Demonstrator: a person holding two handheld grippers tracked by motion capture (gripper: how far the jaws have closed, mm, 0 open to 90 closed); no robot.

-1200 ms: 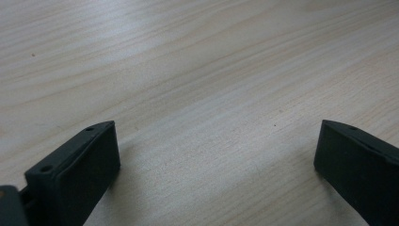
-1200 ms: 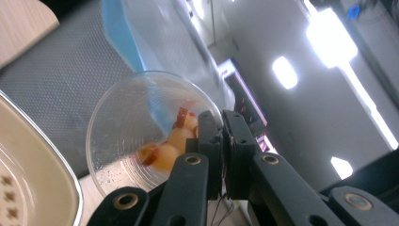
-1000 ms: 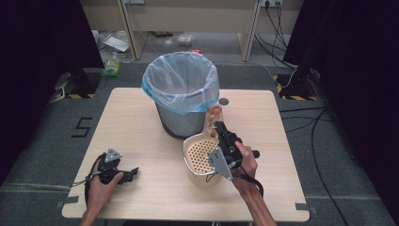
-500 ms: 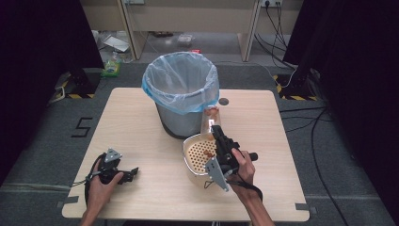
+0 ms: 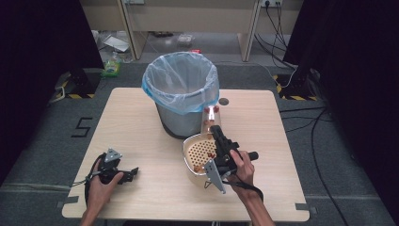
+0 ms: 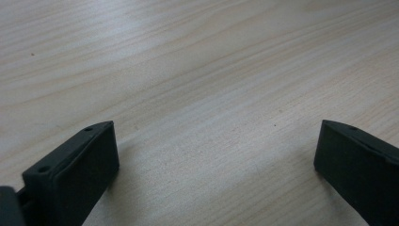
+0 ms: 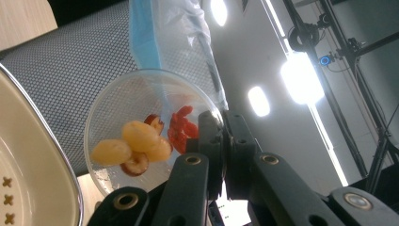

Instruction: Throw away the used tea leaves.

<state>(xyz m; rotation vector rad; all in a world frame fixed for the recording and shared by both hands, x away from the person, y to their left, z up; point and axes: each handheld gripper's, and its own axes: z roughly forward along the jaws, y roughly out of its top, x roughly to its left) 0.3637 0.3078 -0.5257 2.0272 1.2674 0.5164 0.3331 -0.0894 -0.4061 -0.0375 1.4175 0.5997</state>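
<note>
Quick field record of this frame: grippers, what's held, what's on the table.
right gripper: shut on the rim of a clear cup, cup tilted beside the colander
cup contents: yellowish and red fruit pieces inside
colander: cream, perforated, on the table in front of the bin, a few pieces in it
bin: grey, with blue-rimmed plastic liner, upright at table centre
left gripper: open, nothing between jaws, low over bare wood
table: light wood
</note>
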